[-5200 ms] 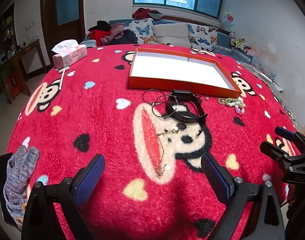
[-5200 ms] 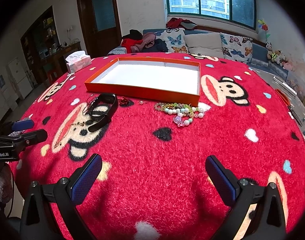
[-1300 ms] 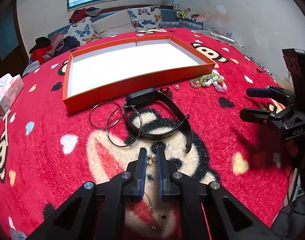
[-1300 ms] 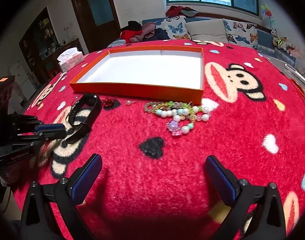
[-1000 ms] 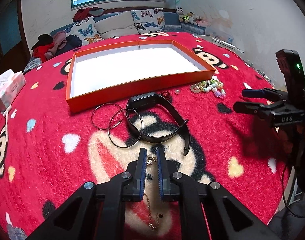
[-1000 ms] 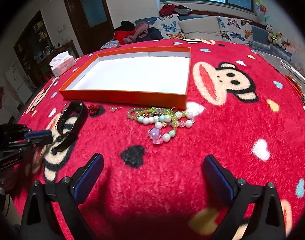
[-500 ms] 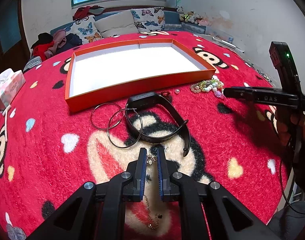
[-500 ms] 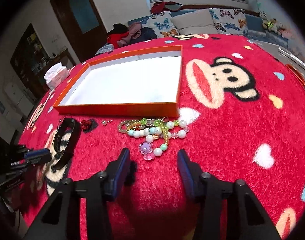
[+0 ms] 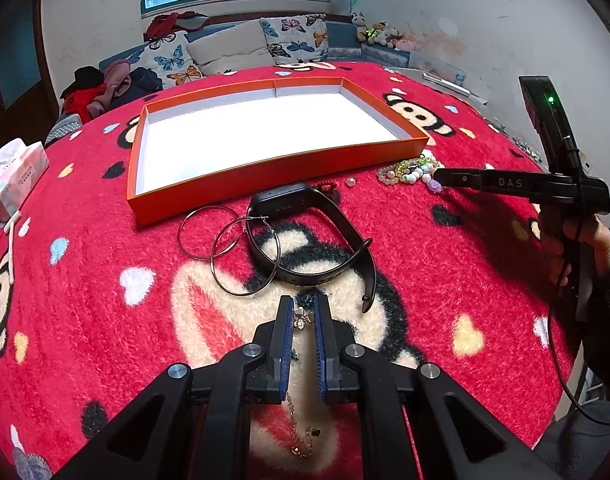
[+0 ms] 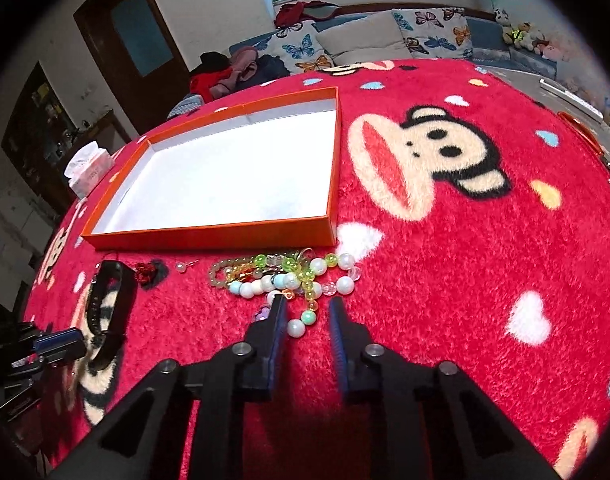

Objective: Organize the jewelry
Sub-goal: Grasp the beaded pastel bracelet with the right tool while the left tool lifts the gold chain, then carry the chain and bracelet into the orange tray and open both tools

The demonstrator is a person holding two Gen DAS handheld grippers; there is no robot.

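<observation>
Since the earlier frames, the right gripper [image 10: 305, 312] has dropped low over the bead pile and its jaws have narrowed from wide open to a small gap, while the left gripper [image 9: 303, 314] has stayed put with its jaws nearly closed.

Between the right jaws sit a white bead and a green bead from the tangle of pastel beaded bracelets [image 10: 283, 274]; the blue pads stand either side of them, and whether they press the beads cannot be told. The pile lies on the red plush monkey-print blanket [image 10: 485, 280] covering the worktop, just in front of the near right corner of the shallow orange tray with a white floor [image 10: 209, 236].

The left jaws pinch the thin gold chain necklace [image 9: 299, 322] near its small charm; the rest of the chain trails back under the gripper, with pendants lying on the blanket. Just ahead lies the black wristband watch [image 9: 305, 240], overlapped by one of the two thin metal hoop earrings [image 9: 229, 246]. A small dark red ornament [image 10: 145, 272] and a pearl stud [image 10: 181, 267] lie between watch and bracelets. A pink tissue box [image 9: 13, 178] stands at the far left edge.
</observation>
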